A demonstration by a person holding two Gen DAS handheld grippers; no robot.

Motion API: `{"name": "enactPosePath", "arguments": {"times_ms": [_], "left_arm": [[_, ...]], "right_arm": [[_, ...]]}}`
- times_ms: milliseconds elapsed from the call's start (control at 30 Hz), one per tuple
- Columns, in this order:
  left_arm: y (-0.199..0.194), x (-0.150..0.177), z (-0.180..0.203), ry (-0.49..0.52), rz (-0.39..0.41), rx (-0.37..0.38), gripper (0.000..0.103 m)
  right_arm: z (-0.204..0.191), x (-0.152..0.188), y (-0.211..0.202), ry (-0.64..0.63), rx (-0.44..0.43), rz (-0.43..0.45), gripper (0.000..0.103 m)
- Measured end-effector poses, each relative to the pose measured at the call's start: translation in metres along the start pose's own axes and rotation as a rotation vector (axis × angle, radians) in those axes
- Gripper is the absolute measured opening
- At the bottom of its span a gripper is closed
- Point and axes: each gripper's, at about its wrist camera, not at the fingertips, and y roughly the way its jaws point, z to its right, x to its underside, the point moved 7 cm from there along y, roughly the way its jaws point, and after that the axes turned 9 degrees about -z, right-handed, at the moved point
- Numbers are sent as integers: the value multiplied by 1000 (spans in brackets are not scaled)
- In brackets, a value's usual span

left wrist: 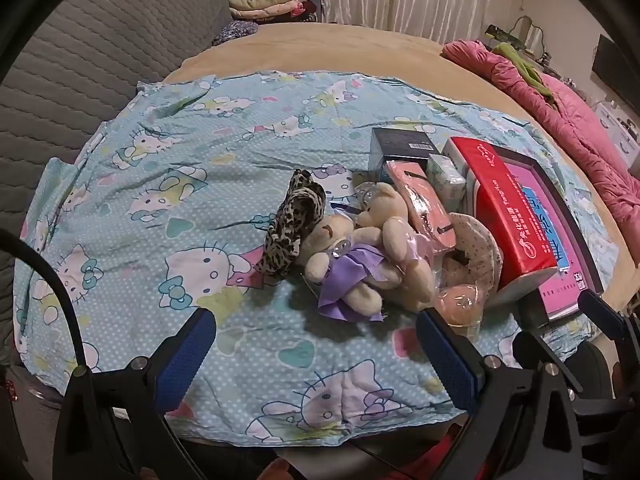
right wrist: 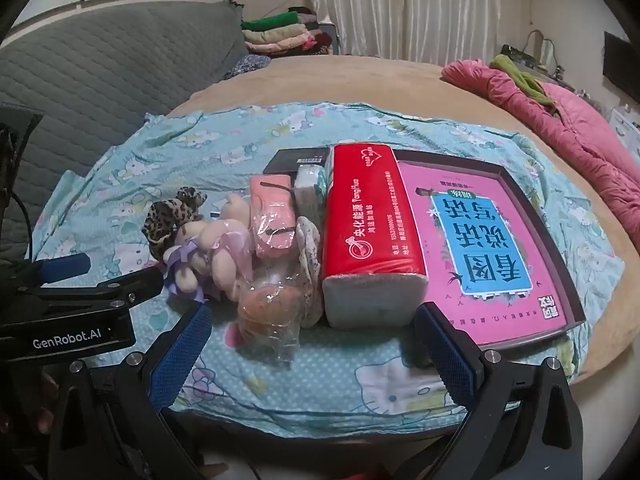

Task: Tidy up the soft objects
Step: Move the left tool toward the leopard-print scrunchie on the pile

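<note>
Two cream teddy bears [left wrist: 368,256] with purple ribbon lie on the blue cartoon-cat cloth [left wrist: 160,200], next to a leopard-print scrunchie [left wrist: 292,220]. A pink pouch [left wrist: 420,204], a spotted soft ring [left wrist: 480,248] and a bagged peach puff [left wrist: 460,304] lie beside them. My left gripper [left wrist: 316,352] is open and empty, just short of the bears. In the right wrist view my right gripper [right wrist: 312,344] is open and empty, in front of the red tissue pack [right wrist: 368,228] and the puff [right wrist: 268,304]. The bears [right wrist: 216,252] and scrunchie [right wrist: 172,216] lie to its left.
A dark tray with a pink book [right wrist: 484,240] sits right of the tissue pack. A dark box [right wrist: 300,160] and a small tissue packet [right wrist: 310,188] lie behind. A pink quilt [right wrist: 560,120] lies at far right, folded clothes [right wrist: 276,32] at the back, a grey headboard [right wrist: 100,64] on the left.
</note>
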Motion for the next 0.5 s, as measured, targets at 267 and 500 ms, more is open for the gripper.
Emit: {"name": "enactPosePath", "arguments": {"times_ms": [267,500], "left_arm": [[0,0,0,2,4,-4,101],[1,-2,2,0,-2,0,101]], "right_arm": [[-1,2,2,-6,0,-6,101],[-2,3,5,-11,0,-15,101]]}}
